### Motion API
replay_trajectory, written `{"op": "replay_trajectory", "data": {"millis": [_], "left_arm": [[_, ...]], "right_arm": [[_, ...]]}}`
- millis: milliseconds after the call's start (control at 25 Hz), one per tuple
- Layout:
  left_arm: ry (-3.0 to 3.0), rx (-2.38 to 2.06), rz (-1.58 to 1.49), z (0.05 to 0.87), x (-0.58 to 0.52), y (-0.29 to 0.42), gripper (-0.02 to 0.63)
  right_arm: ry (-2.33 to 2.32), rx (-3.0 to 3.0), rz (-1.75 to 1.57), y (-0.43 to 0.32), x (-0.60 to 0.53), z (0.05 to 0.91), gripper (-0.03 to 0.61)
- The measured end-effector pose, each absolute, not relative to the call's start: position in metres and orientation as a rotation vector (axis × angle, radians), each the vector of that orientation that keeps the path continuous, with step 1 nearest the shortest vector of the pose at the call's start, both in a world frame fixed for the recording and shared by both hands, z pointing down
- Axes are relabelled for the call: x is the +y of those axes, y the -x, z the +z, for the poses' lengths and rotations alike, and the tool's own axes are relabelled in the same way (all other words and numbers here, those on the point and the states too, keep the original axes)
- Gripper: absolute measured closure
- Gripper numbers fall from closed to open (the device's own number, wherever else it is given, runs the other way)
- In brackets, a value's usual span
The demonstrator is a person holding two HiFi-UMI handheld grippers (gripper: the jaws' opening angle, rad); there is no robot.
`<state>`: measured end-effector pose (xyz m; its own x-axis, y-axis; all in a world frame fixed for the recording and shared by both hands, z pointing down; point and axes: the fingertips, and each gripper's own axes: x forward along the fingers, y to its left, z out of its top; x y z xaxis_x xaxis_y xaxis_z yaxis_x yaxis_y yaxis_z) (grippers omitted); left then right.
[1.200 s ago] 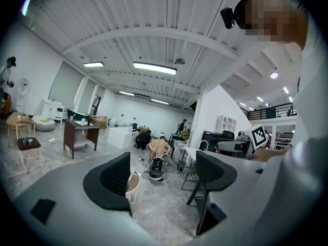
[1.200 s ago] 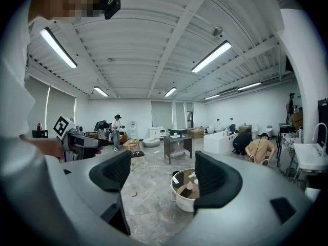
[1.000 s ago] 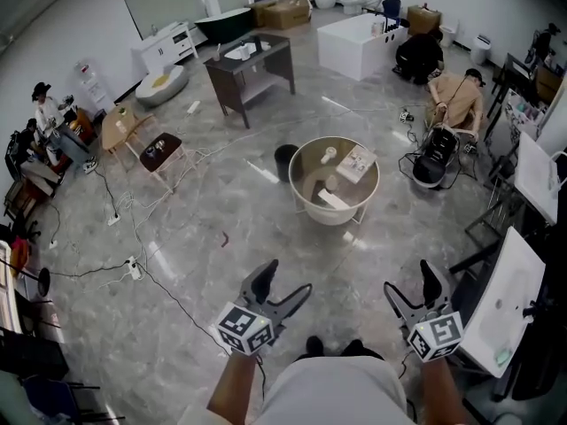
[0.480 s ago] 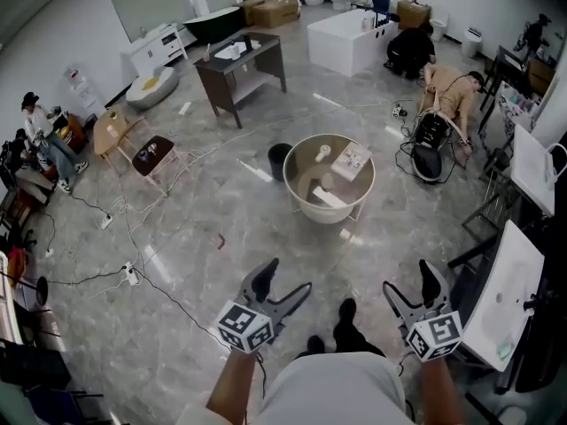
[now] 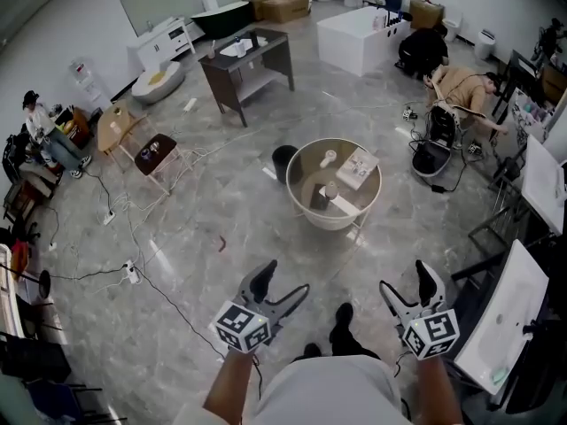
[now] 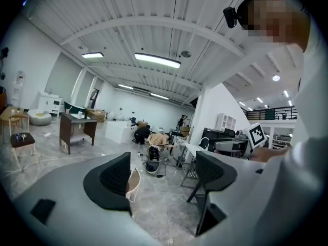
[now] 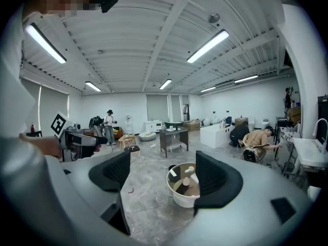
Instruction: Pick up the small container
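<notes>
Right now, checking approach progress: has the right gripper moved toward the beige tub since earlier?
No; right gripper keeps its gap below the beige tub.

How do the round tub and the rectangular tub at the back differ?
The round tub is beige; the rectangular tub is white. The round tub stands mid-floor, nearer the camera; the rectangular tub lies farther back. The round tub's inside shows, with a small container in it; the rectangular tub's inside is not clear. Both stand on the grey floor.
</notes>
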<state>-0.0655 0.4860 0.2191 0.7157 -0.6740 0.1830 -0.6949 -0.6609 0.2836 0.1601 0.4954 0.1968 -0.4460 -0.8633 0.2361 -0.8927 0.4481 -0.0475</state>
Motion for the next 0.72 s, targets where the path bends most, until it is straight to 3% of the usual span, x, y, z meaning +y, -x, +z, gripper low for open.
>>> {"op": "replay_trajectory", "data": {"millis": [720], "left_arm": [[-2.503, -1.192, 0.167, 0.238, 0.327, -0.009, 0.222]], "right_arm": [[-1.375, -2.579, 0.319, -0.228, 0.309, 0.226, 0.173]]}}
